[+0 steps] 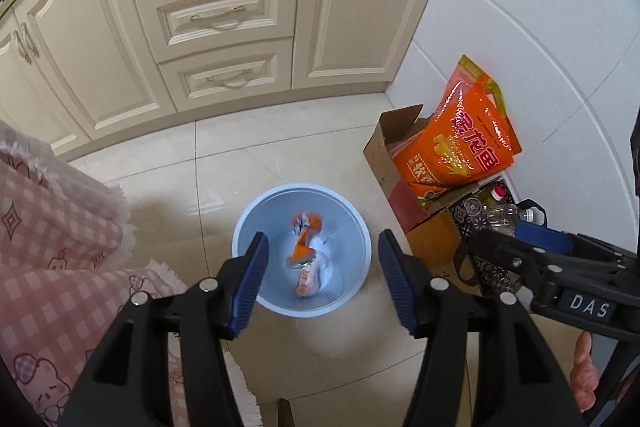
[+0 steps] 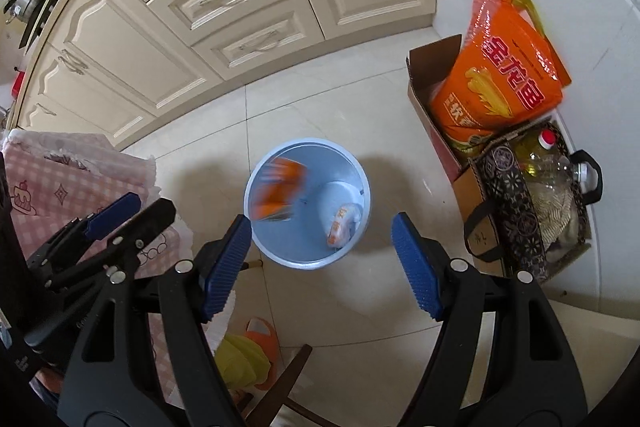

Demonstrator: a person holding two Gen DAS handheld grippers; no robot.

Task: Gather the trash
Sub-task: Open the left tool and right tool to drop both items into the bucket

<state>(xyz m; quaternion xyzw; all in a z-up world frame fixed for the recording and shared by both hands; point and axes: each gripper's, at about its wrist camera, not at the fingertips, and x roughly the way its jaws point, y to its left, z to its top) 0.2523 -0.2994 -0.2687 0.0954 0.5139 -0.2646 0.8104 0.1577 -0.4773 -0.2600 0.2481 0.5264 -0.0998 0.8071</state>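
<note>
A light blue trash bin [image 1: 244, 227] stands on the tiled floor; it also shows in the right wrist view [image 2: 360, 179]. An orange and white wrapper [image 1: 306, 277] lies at its bottom [image 2: 340, 223]. A blurred orange packet [image 2: 280, 193] is in mid-air inside the bin's mouth [image 1: 306, 227]. My left gripper [image 1: 322, 277] is open and empty above the bin. My right gripper [image 2: 320, 265] is open and empty above the bin's near rim.
Cream cabinets [image 1: 216, 15] stand behind the bin. A cardboard box [image 2: 424, 83] with an orange rice bag [image 2: 500, 75] and a patterned bag [image 2: 516, 211] with bottles stand at the right. A pink checked cloth [image 1: 52, 235] is at the left. An orange slipper [image 2: 260, 335] lies below.
</note>
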